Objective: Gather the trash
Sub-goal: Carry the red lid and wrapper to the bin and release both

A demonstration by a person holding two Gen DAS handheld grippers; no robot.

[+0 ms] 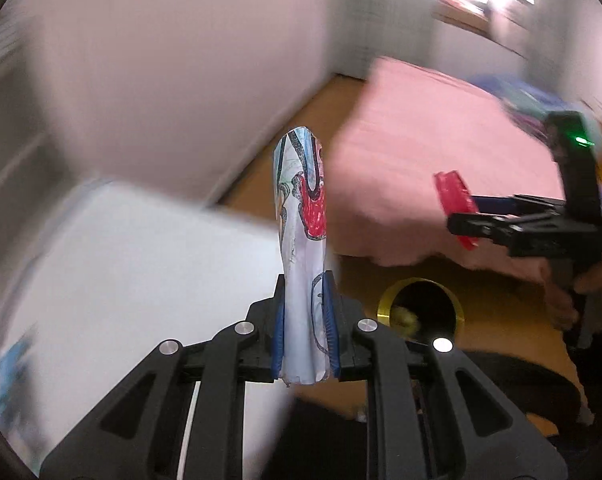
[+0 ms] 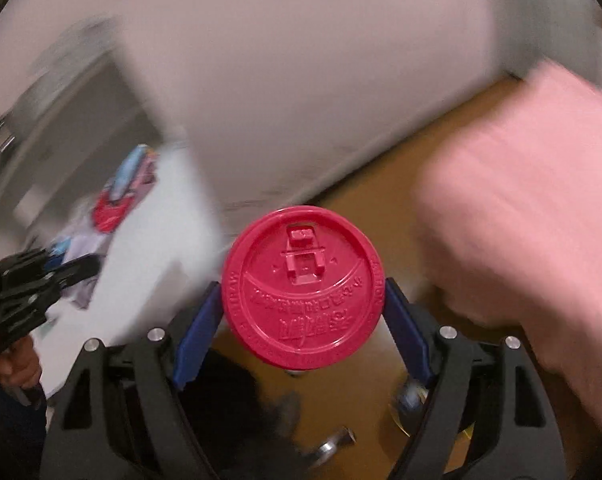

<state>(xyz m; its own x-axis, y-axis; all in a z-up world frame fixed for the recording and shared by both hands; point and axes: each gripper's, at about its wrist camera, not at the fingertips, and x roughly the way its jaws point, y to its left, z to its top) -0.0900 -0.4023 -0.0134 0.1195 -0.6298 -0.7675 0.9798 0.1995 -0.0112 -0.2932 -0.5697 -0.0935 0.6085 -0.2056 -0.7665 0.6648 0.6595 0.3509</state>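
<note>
My left gripper (image 1: 304, 312) is shut on a folded paper drawing (image 1: 303, 216), white with red, black and blue colouring, which stands upright between the blue pads. My right gripper (image 2: 301, 304) is shut on a red plastic cup lid (image 2: 302, 288), gripped by its rim, face toward the camera. In the left wrist view the right gripper (image 1: 467, 224) shows at the right with the red lid (image 1: 457, 208) edge-on. A yellow-rimmed bin (image 1: 421, 312) with a dark inside stands on the floor below, between the two grippers.
A pink bedspread (image 1: 433, 152) covers the bed to the right. A white desk (image 1: 121, 272) with clutter (image 2: 117, 200) is on the left. A white wall is behind, wooden floor (image 1: 329, 100) between. A dark chair base (image 2: 241, 408) is below. Both views are motion-blurred.
</note>
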